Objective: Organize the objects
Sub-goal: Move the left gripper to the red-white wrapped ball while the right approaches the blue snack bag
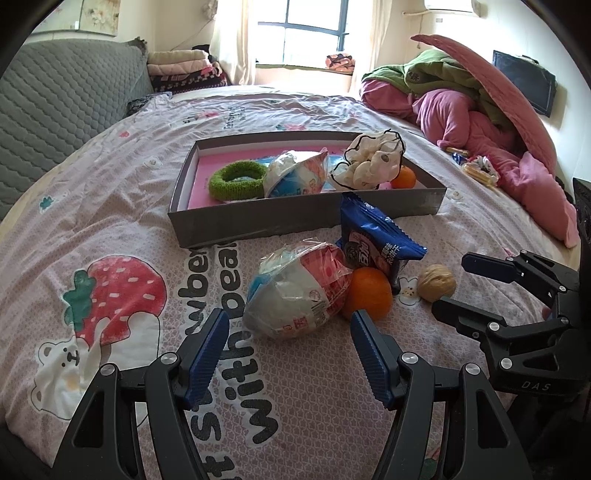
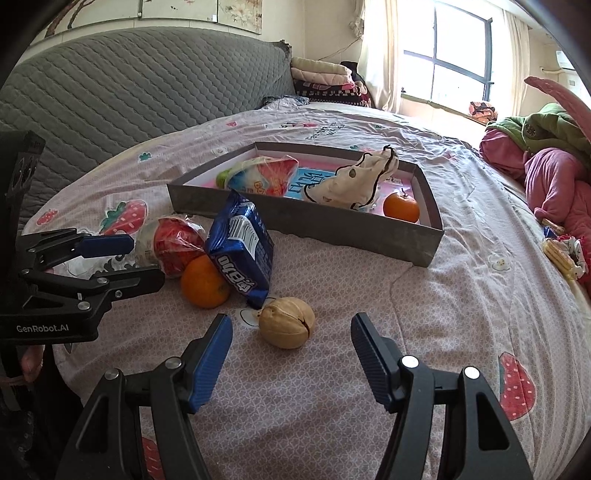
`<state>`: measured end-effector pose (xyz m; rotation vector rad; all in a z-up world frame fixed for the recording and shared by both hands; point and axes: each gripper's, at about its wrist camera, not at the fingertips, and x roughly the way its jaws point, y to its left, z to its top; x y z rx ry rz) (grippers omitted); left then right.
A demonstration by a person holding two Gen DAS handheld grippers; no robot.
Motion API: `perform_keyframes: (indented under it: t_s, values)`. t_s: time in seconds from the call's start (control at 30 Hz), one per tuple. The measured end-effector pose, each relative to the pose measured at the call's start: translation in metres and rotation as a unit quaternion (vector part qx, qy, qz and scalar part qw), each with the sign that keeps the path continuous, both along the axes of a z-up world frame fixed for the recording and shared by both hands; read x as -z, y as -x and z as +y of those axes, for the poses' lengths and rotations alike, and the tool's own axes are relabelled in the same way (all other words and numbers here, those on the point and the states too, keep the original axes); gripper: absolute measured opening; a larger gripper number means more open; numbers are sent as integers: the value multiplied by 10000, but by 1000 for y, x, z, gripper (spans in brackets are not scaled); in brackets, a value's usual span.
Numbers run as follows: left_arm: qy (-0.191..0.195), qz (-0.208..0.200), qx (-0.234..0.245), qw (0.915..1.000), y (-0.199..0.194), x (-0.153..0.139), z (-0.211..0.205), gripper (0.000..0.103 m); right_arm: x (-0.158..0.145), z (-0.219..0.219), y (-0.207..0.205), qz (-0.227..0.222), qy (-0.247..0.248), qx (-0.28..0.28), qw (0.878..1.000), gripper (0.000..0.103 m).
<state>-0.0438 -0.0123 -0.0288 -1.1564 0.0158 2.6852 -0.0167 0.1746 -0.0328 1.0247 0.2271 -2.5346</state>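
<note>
Setting: bedroom with a bed (image 1: 110, 206) under a pink strawberry-and-bear print cover; a grey quilted headboard (image 1: 62, 107) stood at the far left, a bright window (image 1: 303, 33) behind.
Box: a shallow grey box (image 1: 295, 218) with a pink floor lay on the cover, beyond the loose things.
Inside the box: a green scrunchie (image 1: 236, 179), a wrapped egg-shaped toy (image 1: 295, 175), a cream cloth with black trim (image 1: 369, 162) and a small orange (image 1: 403, 178); the box wall cut off the lower parts of most of them, and the print on the floor was hard to read.
Loose items: a second wrapped egg toy (image 1: 295, 291) lay just before the left gripper; an orange (image 1: 367, 293) touched it; a blue snack packet (image 1: 376, 243) leaned over the orange and near the box wall; a walnut (image 1: 436, 282) sat just beside them, apart from the packet.
Left gripper (image 1: 288, 328): jaws spread wide, holding nothing, tips just short of the egg toy.
Right gripper (image 2: 291, 332): jaws wide apart and empty; the walnut (image 2: 286, 323) sat between the tips, touching neither.
Hidden: the packet (image 2: 240, 247) covered part of the orange (image 2: 203, 282) in the right wrist view, and the left gripper (image 2: 125, 260) blocked one end of the egg toy (image 2: 173, 247).
Edge clutter: a heap of pink and green bedding (image 1: 461, 99) at right; small wrappers (image 1: 476, 170) beside it were too small to identify.
</note>
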Motion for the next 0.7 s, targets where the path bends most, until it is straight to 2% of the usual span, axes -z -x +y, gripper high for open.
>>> perform_keyframes:
  t_s: [0.43, 0.7]
  values:
    - [-46, -11, 21, 10000, 3, 1, 2, 70, -10, -12, -5, 327, 60, -207, 9992, 66]
    - [-54, -22, -2, 10000, 6, 2, 1, 70, -10, -19, -2, 351, 66, -269, 9990, 66]
